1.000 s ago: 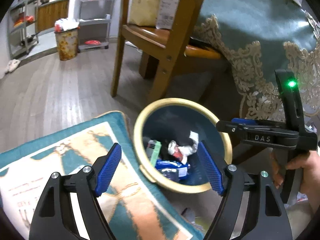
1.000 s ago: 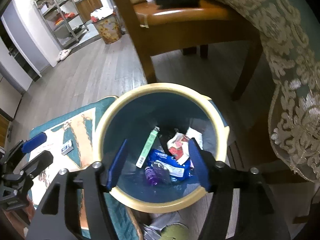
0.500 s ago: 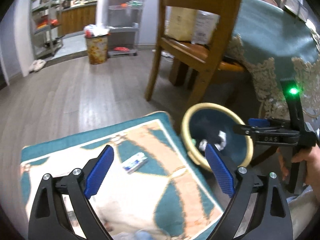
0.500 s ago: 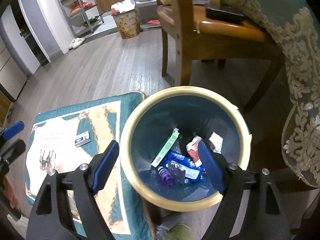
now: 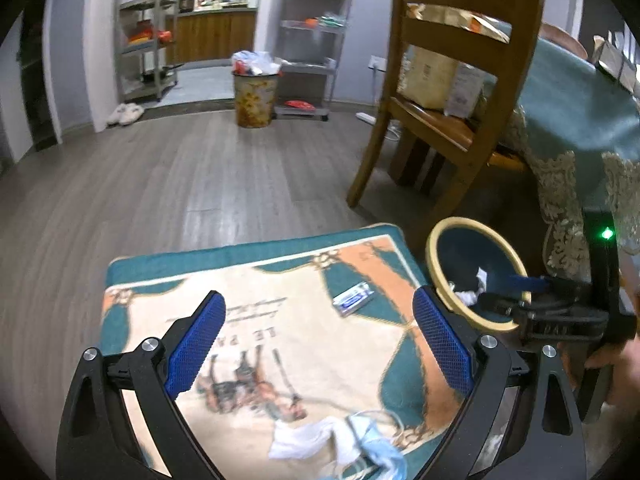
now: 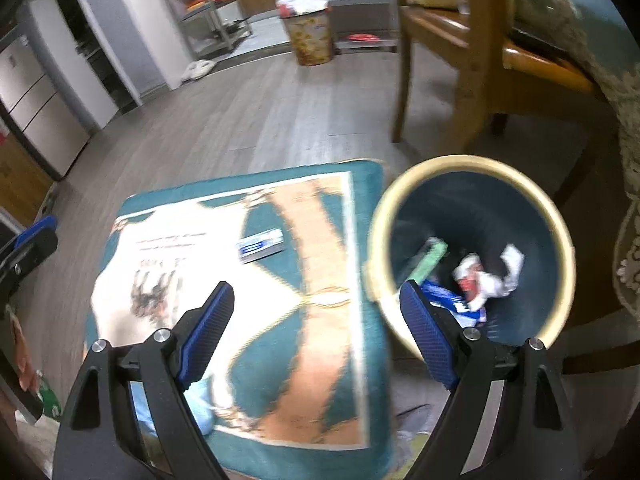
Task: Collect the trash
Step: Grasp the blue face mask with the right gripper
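A blue waste bin with a yellow rim point(image 5: 436, 276) point(image 6: 560, 224) stands on the floor right of a teal and orange rug point(image 5: 360, 264) point(image 6: 320, 344). It holds several wrappers and crumpled papers point(image 6: 480, 276). A small blue and white wrapper point(image 5: 354, 298) point(image 6: 261, 245) lies on the rug. A white tissue and a blue face mask point(image 5: 352, 444) lie at the rug's near edge. My left gripper point(image 5: 318, 340) is open and empty above the rug. My right gripper point(image 6: 316, 328) is open and empty, between rug and bin, and shows in the left wrist view point(image 5: 520, 296).
A wooden chair point(image 5: 452, 120) point(image 6: 452, 40) stands behind the bin, with a table under a teal lace-edged cloth point(image 5: 580, 128) to the right. A full patterned bin point(image 5: 256, 92) and metal shelves point(image 5: 308, 40) stand far back across the wooden floor.
Both grippers have pulled back and swung left, away from over the bin toward the rug. The rug, the wrapper and the tissue with mask have come into view.
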`<state>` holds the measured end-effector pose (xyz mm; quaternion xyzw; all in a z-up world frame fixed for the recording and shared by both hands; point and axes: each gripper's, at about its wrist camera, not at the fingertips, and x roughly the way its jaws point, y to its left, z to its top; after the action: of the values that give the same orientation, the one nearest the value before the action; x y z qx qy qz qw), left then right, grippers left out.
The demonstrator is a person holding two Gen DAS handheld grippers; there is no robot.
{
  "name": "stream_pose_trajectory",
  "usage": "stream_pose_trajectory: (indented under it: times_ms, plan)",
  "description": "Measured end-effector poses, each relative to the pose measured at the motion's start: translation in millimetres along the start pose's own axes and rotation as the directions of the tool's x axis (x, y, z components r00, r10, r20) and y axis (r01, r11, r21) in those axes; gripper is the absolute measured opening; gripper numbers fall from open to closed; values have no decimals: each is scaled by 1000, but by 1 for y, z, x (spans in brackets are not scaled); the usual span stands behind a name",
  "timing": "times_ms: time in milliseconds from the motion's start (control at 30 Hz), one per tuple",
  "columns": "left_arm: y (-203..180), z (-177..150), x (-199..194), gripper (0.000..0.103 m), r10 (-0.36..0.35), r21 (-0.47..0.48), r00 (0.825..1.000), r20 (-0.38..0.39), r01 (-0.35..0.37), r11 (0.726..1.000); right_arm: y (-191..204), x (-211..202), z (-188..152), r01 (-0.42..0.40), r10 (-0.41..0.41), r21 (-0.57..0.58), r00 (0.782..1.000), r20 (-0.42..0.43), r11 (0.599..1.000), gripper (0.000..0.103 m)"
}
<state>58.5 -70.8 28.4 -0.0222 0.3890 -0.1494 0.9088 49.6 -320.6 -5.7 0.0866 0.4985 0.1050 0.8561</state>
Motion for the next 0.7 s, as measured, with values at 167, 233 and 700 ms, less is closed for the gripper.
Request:
stream_pose_trajectory:
  times_ms: [167,233,700]
  plan:
    - [28,-11,-19,94,32,-37,999,6,-32,999,41,18,-16,-20,17,-62,999,-41,998,83]
    - [43,-15,-25,94,42,-62,999,9,-41,997,58,28,-23,-25,18,-96,998,-68,995,83]
    - [101,-24,-34,94,68,-149,998,-16,-70,986,111,105,-96,-110,7,-232,915,-405,966,33]
